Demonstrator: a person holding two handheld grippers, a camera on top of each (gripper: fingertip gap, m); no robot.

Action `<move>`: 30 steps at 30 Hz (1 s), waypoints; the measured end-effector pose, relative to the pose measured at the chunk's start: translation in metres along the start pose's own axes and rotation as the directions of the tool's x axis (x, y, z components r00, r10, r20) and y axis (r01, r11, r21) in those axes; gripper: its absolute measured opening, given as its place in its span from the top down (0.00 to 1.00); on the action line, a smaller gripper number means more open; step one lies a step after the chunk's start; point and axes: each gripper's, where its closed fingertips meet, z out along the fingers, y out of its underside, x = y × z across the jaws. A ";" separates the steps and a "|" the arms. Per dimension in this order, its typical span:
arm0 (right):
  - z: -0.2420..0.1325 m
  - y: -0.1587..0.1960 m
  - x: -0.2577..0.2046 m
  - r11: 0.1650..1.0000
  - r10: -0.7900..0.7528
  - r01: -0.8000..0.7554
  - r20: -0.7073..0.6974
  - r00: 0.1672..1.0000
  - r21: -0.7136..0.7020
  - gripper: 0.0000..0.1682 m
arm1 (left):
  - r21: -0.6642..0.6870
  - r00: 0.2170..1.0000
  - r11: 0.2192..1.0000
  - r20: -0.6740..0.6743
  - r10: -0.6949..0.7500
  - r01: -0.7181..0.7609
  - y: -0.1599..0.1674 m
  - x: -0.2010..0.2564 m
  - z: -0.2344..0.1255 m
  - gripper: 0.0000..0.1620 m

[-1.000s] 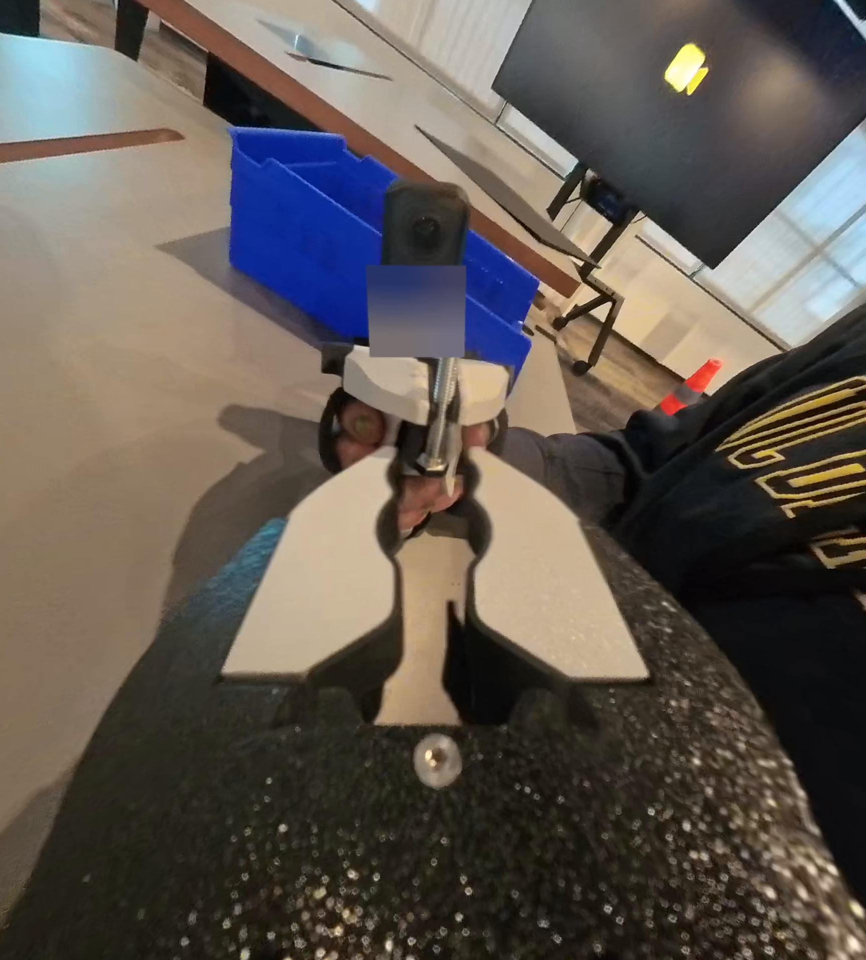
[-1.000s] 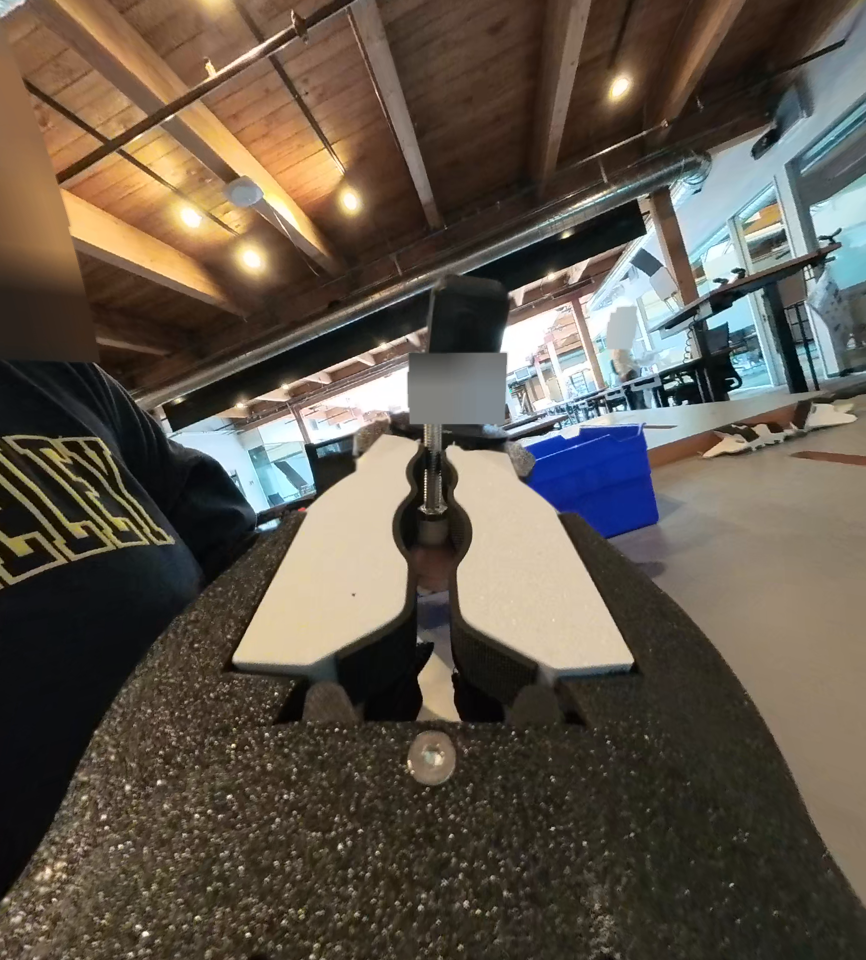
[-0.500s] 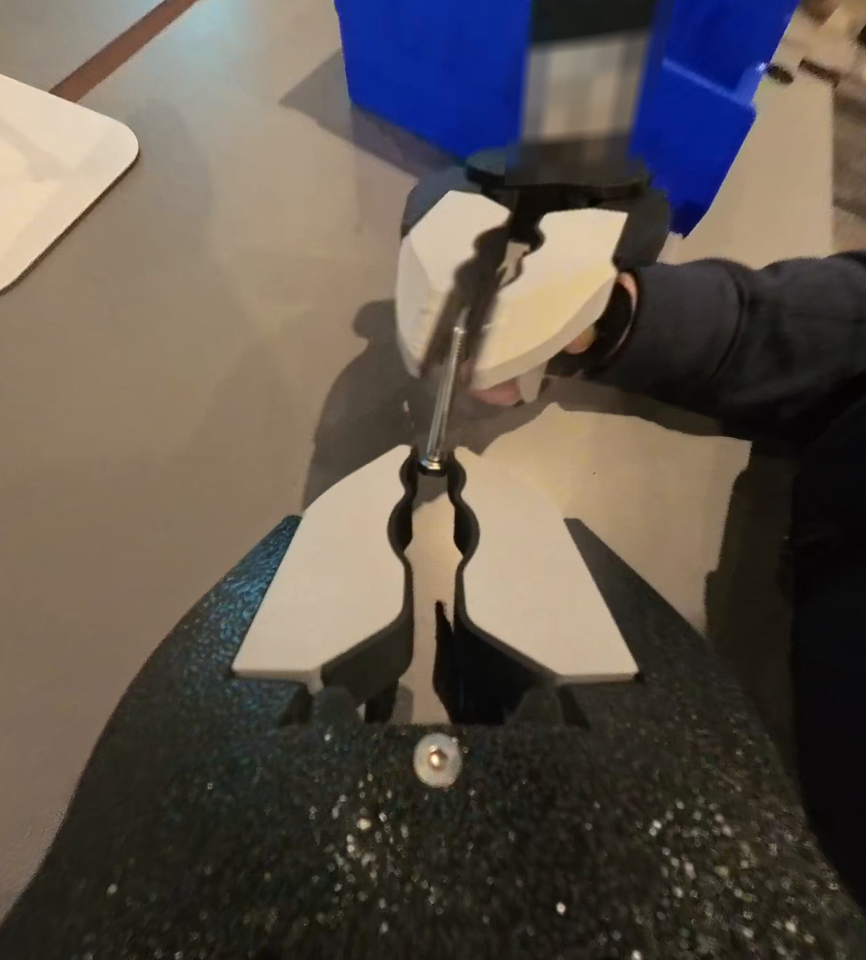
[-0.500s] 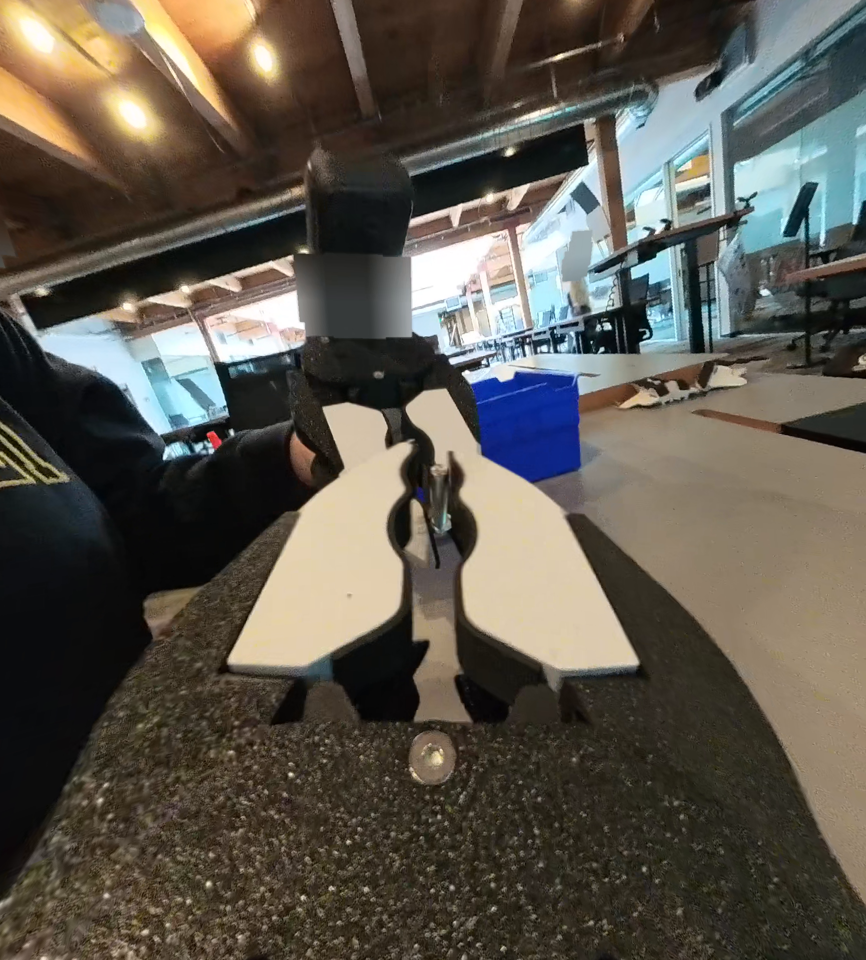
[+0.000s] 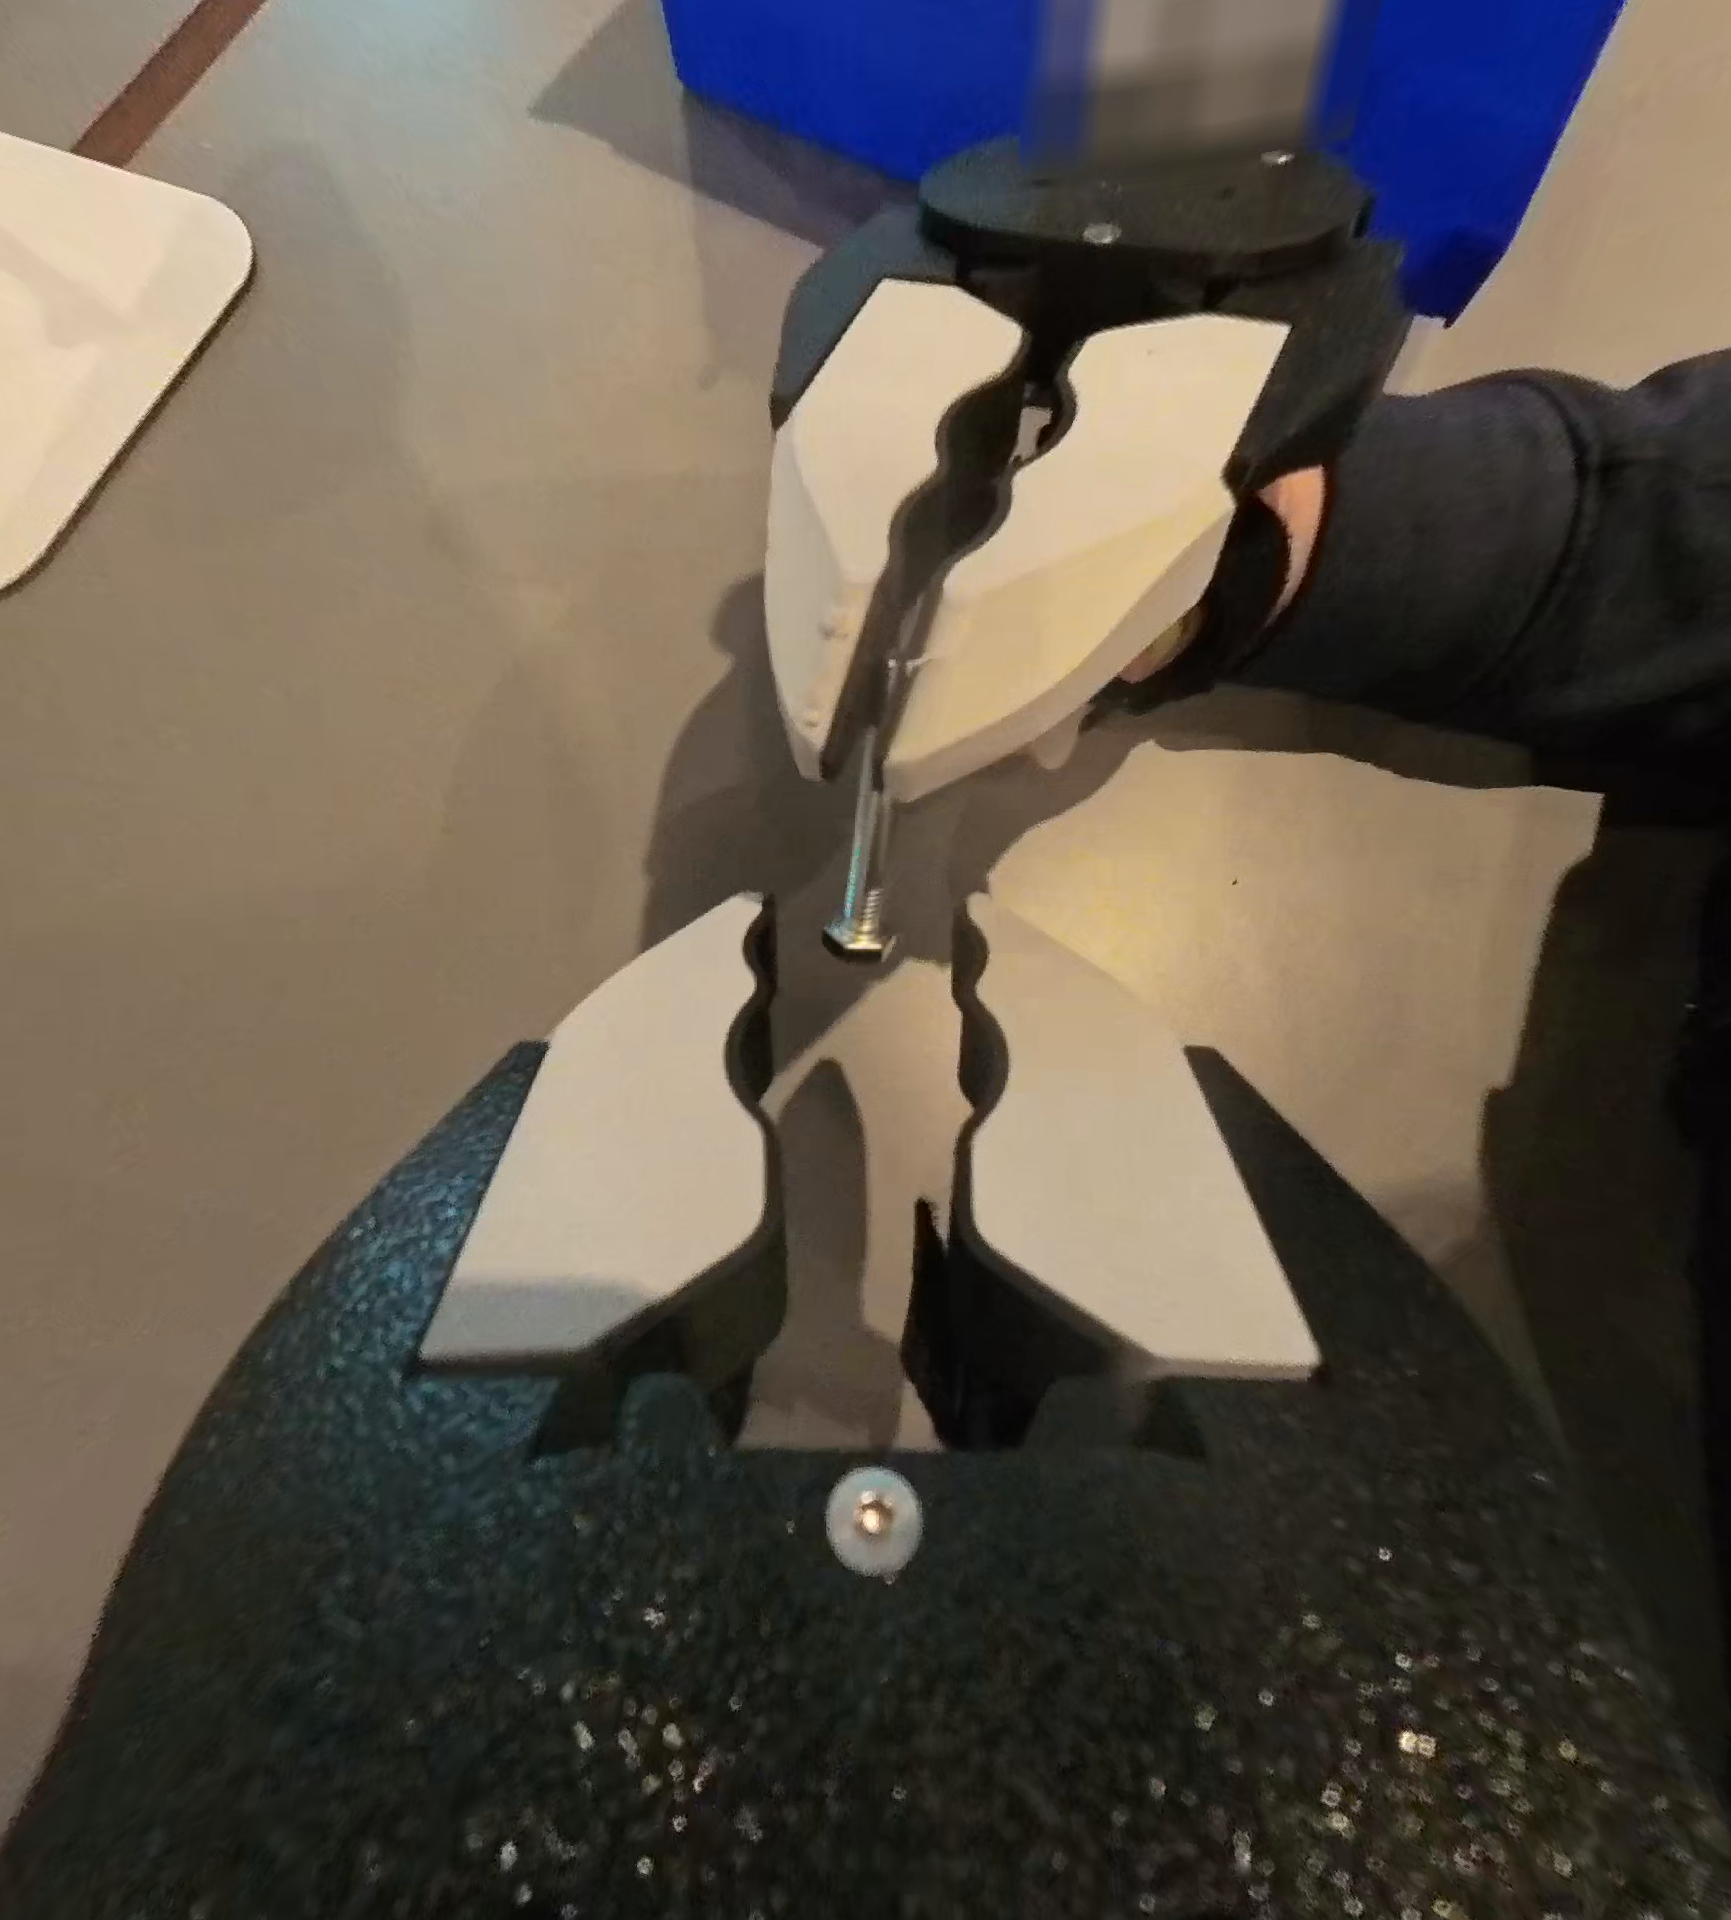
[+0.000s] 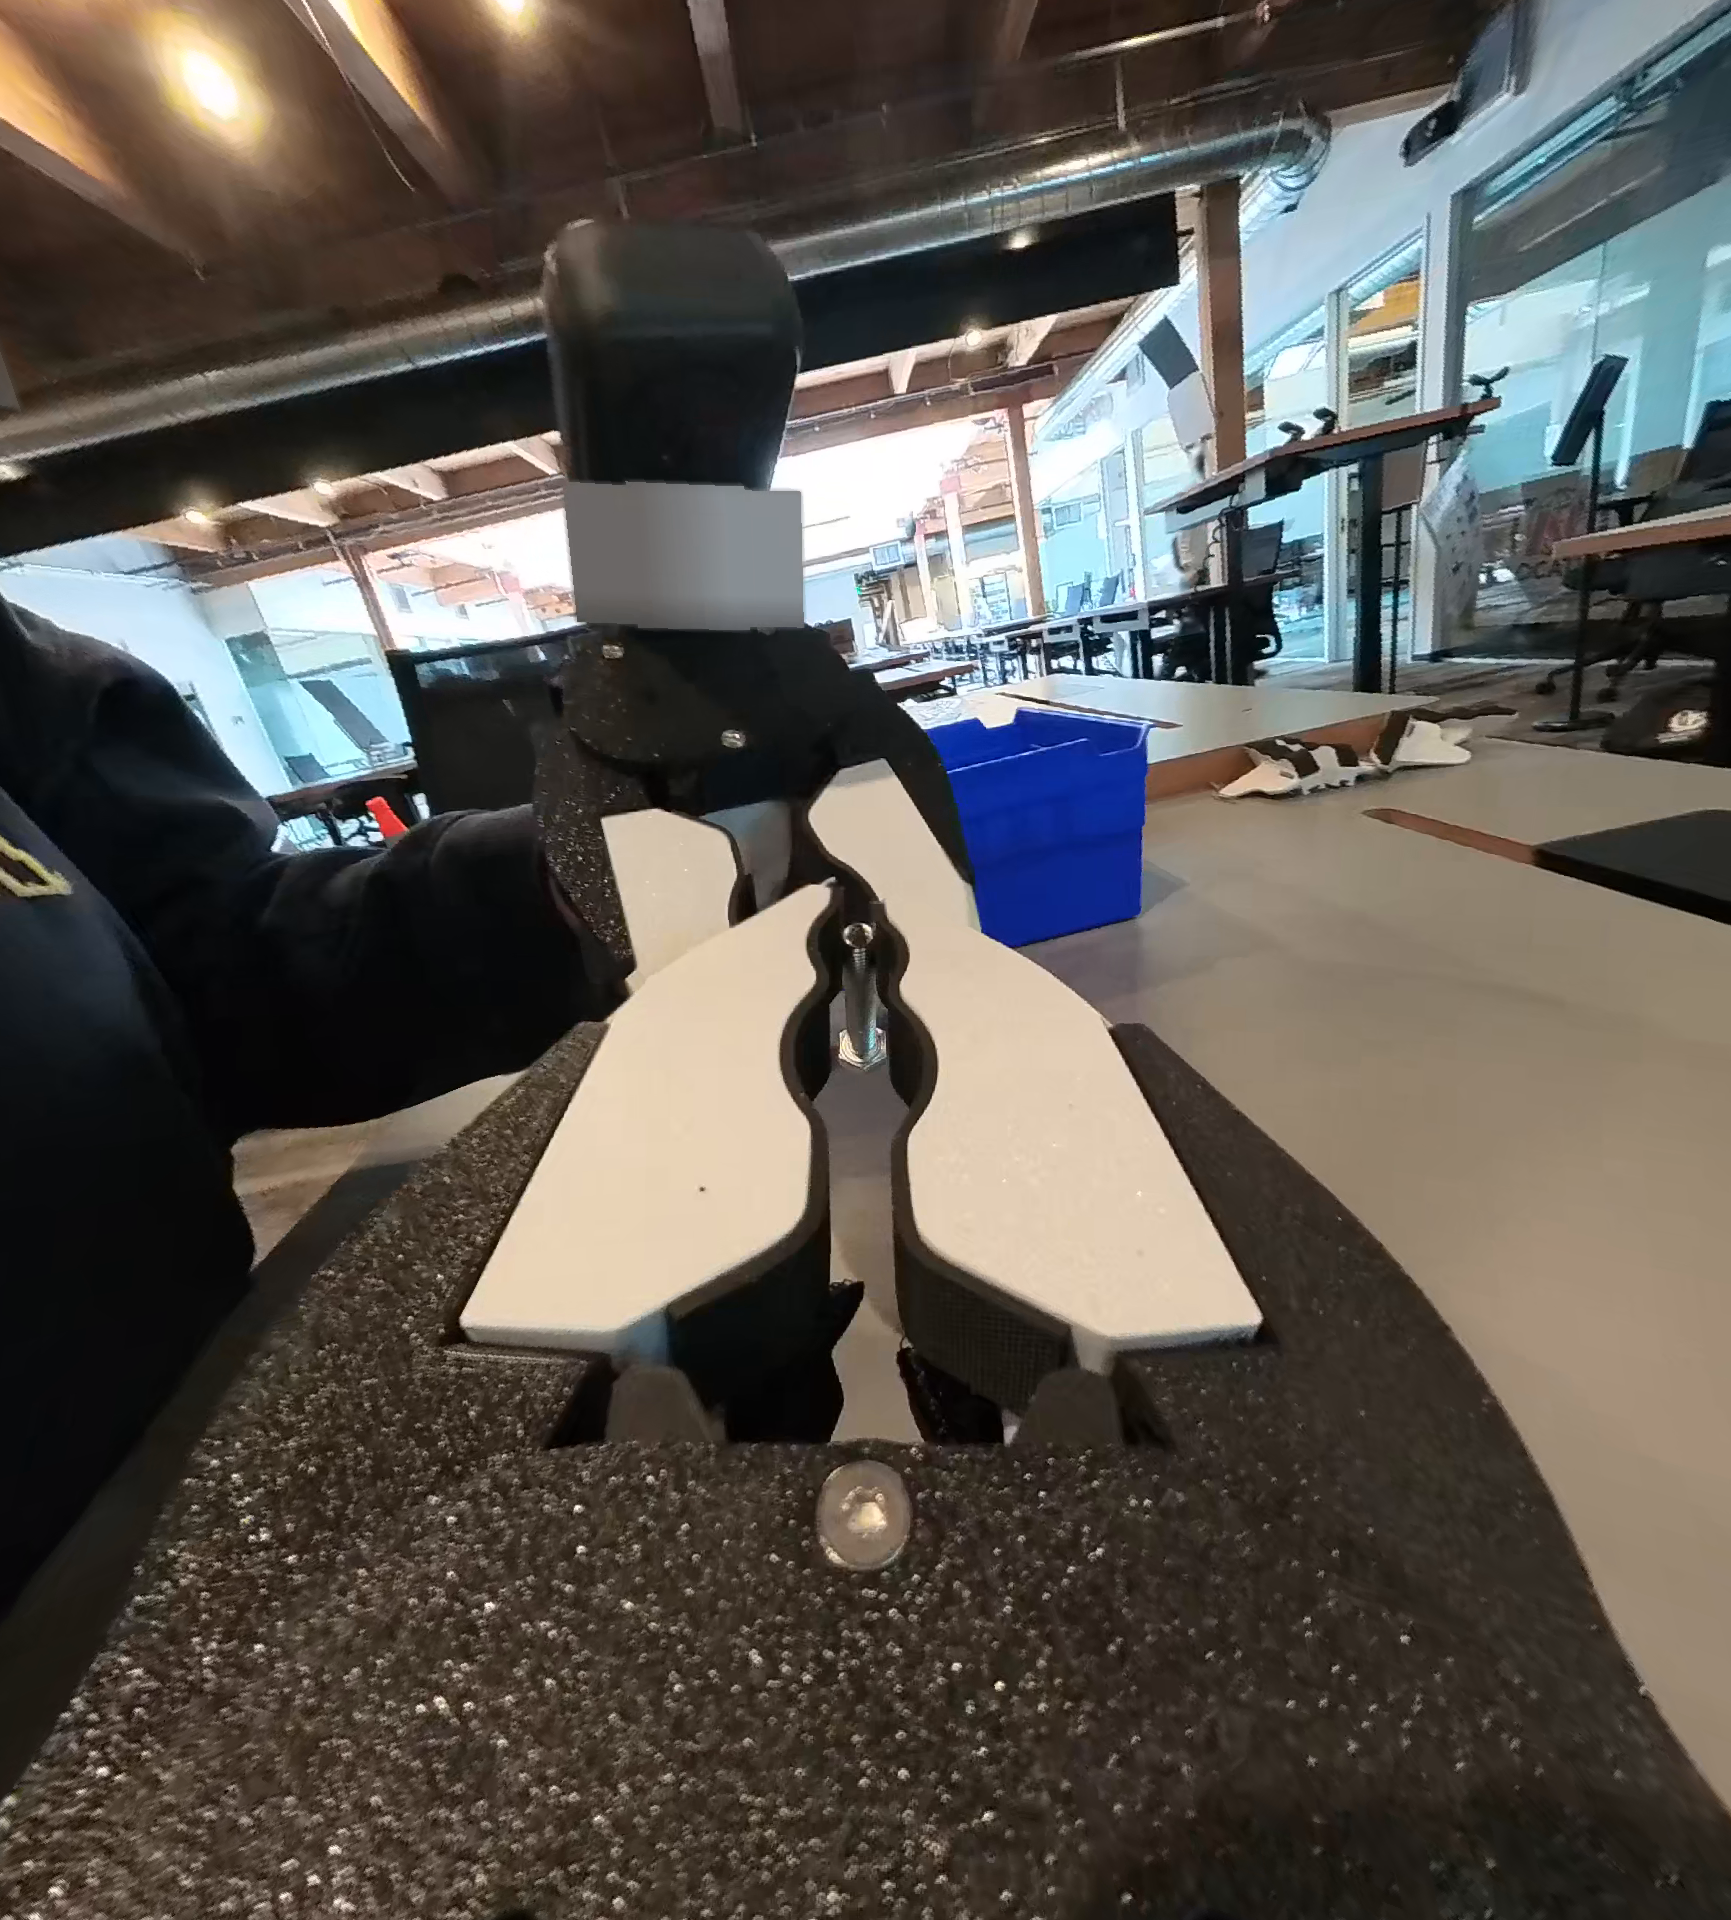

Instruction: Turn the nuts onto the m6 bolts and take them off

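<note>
My right gripper [image 5: 866,774] is shut on a silver bolt [image 5: 869,847] and holds it above the grey table [image 5: 373,675]. The bolt points out of the fingertips toward my left gripper. Its hex end [image 5: 856,940] hangs free between the fingertips of my left gripper [image 5: 861,914], which is open and touches nothing. I cannot tell whether that hex end is a nut or the bolt's head. In the right wrist view the bolt [image 6: 856,987] shows through the gap of my right gripper [image 6: 850,899], with the open left gripper [image 6: 788,862] right behind it.
A blue bin [image 5: 788,83] stands on the table behind the grippers; it also shows in the right wrist view [image 6: 1048,821]. A white pad [image 5: 30,364] lies at the far left. A dark mat [image 6: 1692,862] lies to the right. A person's dark sleeve [image 5: 1567,571] reaches in from the right. My right fingertips sit around 5 centimeters from my left ones.
My left gripper was shut on the bolt's hex end and has opened, letting it go. Both grippers tilted down toward the table. The right gripper kept hold of the bolt.
</note>
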 end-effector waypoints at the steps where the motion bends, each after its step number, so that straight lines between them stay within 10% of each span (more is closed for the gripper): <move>1: 0.000 0.000 0.000 1.000 -0.003 0.003 -0.002 1.000 -0.001 0.97 | 0.003 1.000 1.000 0.001 0.000 0.000 -0.001 0.000 0.000 0.83; 14: -0.004 -0.001 0.003 0.998 -0.053 0.055 -0.074 0.996 0.021 0.88 | 0.051 0.982 0.998 0.182 -0.044 0.036 0.003 -0.031 -0.027 0.94; 23: 0.020 0.088 0.023 0.766 -0.283 0.079 -0.223 0.933 -0.638 0.85 | 0.278 0.898 0.958 0.403 -0.176 0.063 0.011 -0.057 -0.087 0.94; 30: 0.031 0.120 0.027 0.640 -0.309 0.013 -0.242 0.920 -0.768 0.88 | 0.308 0.892 0.950 0.411 -0.187 0.058 0.021 -0.050 -0.092 0.94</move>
